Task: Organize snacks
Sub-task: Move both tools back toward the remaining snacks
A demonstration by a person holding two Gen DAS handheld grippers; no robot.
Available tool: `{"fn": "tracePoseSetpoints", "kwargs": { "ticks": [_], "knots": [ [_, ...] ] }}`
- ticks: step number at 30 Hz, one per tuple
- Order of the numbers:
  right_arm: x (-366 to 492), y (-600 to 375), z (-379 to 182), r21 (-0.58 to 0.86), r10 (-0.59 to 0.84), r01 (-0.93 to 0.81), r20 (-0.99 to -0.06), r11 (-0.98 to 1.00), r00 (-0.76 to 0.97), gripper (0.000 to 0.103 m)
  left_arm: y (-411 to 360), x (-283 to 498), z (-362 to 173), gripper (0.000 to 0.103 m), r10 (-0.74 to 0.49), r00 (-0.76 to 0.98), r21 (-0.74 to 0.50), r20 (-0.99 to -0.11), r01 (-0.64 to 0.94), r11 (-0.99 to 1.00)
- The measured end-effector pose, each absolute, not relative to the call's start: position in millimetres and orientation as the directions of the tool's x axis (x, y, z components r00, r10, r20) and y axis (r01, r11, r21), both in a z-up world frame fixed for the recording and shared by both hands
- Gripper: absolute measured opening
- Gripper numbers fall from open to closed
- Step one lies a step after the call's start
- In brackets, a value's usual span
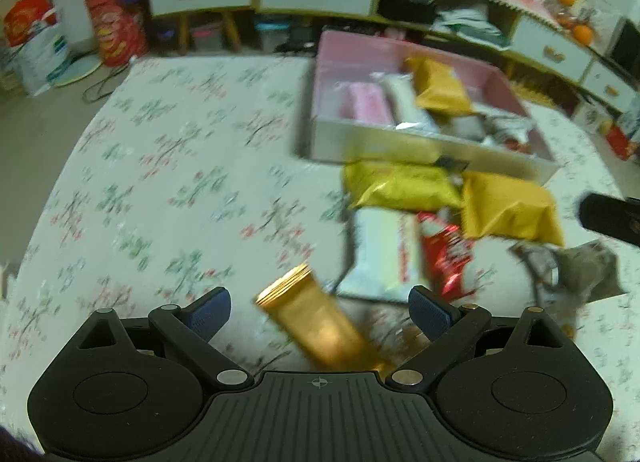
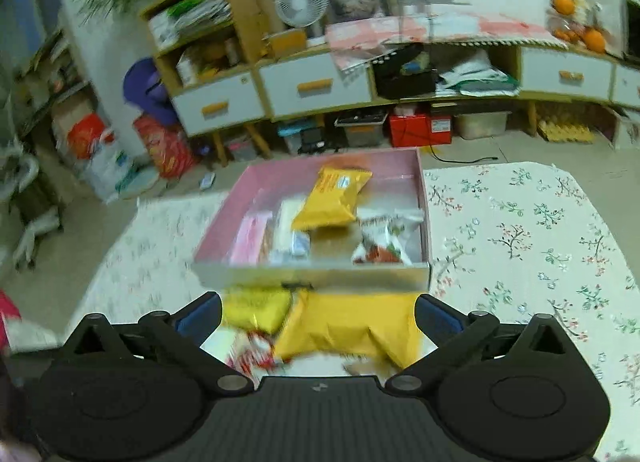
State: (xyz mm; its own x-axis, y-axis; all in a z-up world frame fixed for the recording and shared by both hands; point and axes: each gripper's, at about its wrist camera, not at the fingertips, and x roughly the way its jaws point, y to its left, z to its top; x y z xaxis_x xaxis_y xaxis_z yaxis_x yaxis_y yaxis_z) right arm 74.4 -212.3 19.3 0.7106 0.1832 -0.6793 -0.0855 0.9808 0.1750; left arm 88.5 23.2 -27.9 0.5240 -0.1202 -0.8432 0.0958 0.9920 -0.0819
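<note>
- Snacks mostly sit loose mid-right of our left view, a yellow bag [image 1: 400, 185] just under the pink box [image 1: 400, 57] on the flowery bench [image 1: 160, 141].
- Left claw [image 1: 320, 312] is spread wide, gold tube [image 1: 316, 322] lying untouched between the pads.
- Right claw [image 2: 318, 316] is spread wide too, over an orange-yellow pouch [image 2: 352, 326], gripping nothing.

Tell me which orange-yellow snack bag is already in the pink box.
The orange-yellow bag at the far side of the pink box, leaning on other packets. Its twin lies outside on the tablecloth, before the box's near wall.
</note>
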Motion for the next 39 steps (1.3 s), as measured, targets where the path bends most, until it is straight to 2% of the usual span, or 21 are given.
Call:
{"fn": "tracePoseSetpoints", "kwargs": {
  "ticks": [11,18,31,39],
  "knots": [
    [23,-188,3,0.033,0.269,-0.349,-0.703,0.937,0.658,0.078,22,85,-54,0.097,-0.06,0.497,-0.058,-0.865,0.018,0.998],
    [-8,-177,-7,0.015,0.369,-0.501,-0.697,0.865,0.615,0.078,22,78,-59,0.097,-0.033,0.519,0.001,-0.854,0.065,0.998],
    [-35,-162,-34,-0.033,0.418,-0.636,-0.727,0.771,0.545,0.078,63,57,-61,0.097,-0.079,0.571,0.006,-0.817,0.145,0.989],
    [-40,-162,-50,-0.041,0.415,-0.645,-0.734,0.763,0.538,0.078,68,36,-66,0.096,-0.193,0.618,-0.002,-0.762,0.297,0.955]
  ]
}}
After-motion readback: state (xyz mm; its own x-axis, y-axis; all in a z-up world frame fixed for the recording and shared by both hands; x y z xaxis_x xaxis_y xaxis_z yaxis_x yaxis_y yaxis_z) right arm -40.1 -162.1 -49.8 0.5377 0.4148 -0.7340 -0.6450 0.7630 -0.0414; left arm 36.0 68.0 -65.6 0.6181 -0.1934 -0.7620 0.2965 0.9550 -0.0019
